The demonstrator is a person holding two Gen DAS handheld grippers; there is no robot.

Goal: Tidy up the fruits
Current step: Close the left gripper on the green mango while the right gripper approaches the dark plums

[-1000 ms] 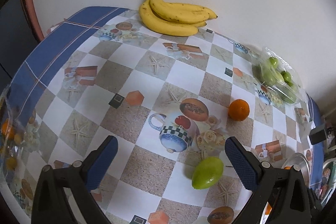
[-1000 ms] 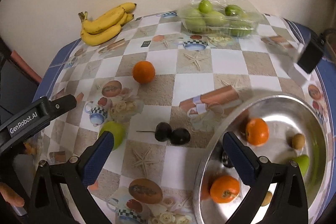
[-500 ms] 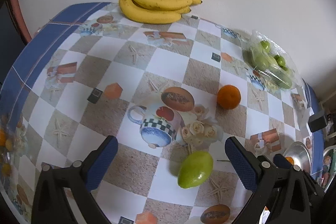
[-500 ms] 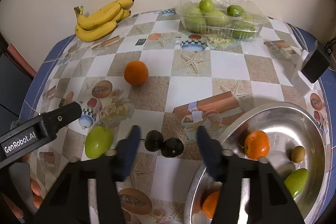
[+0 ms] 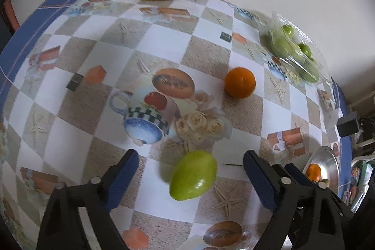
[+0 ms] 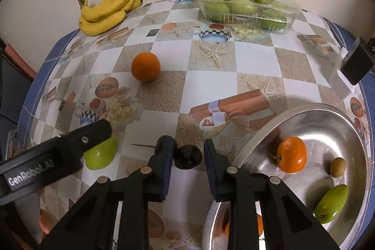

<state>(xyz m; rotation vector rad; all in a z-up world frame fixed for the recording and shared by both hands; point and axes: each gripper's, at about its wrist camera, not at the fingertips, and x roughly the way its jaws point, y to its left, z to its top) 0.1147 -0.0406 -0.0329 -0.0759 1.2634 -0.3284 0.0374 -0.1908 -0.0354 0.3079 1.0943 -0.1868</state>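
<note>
A green mango lies on the patterned tablecloth between the fingers of my left gripper. Its jaws are closing and the pads stand clear of the fruit on both sides. In the right wrist view that mango shows partly under the left gripper's black finger. My right gripper is closing around a small dark fruit, with a thin gap left at the pads. A second dark fruit is mostly hidden behind the left finger; its stem sticks out. A loose orange sits farther back.
A steel bowl at the right holds oranges, a green mango and a small brown fruit. Bananas and a clear box of green fruit stand along the wall. A black device sits at the right edge.
The left gripper has come down closer over the green mango and its jaws have started to narrow. The right jaws went from wide open to close around the dark fruit.
</note>
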